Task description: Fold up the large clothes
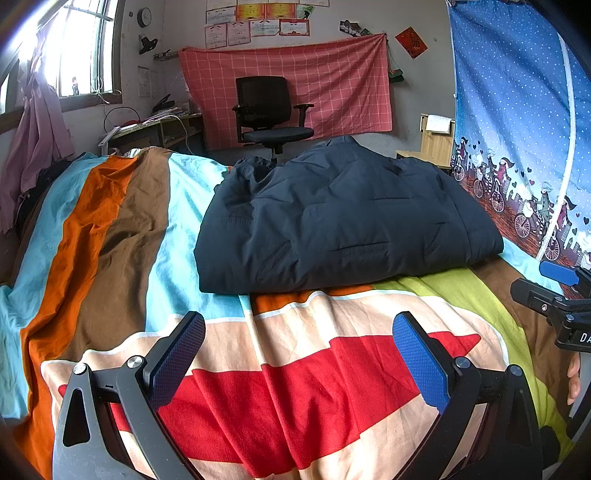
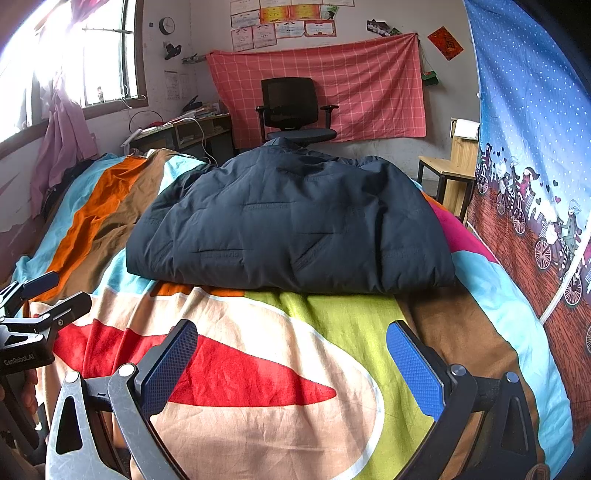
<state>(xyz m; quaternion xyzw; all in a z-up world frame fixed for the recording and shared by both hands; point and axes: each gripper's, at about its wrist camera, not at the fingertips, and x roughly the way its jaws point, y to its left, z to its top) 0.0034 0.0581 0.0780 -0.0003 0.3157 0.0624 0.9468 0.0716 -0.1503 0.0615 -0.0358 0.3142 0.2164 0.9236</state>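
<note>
Jacket (image 1: 343, 221), dark navy and quilted, lies folded into a thick bundle on the bed, well ahead of both grippers and touched by neither. Nearest the lens, the left gripper (image 1: 299, 358) has its jaws spread wide with nothing between them, the blue textured pads (image 1: 419, 363) hanging over the red and cream patch of the bedspread (image 1: 110, 240). The right gripper (image 2: 291, 365) is likewise spread apart and empty, its pads (image 2: 413, 369) above the cream and lime-green part of the same cover. Each gripper shows at the edge of the other's view, so the two sit side by side at the near end of the bed; part of a hand (image 1: 572, 376) shows just behind the right one.

Farther out, the bedspread runs in wide stripes of light blue, orange and brown along the left of the jacket. Beyond the bed stands a black office chair (image 1: 273, 110) in front of a pink checked cloth (image 1: 332, 85) pinned to the wall, with certificates (image 1: 258, 26) above it. A window (image 1: 85, 48) with a pink curtain lies to the left, and a blue dotted curtain (image 1: 517, 129) printed with cyclists hangs close along the right
</note>
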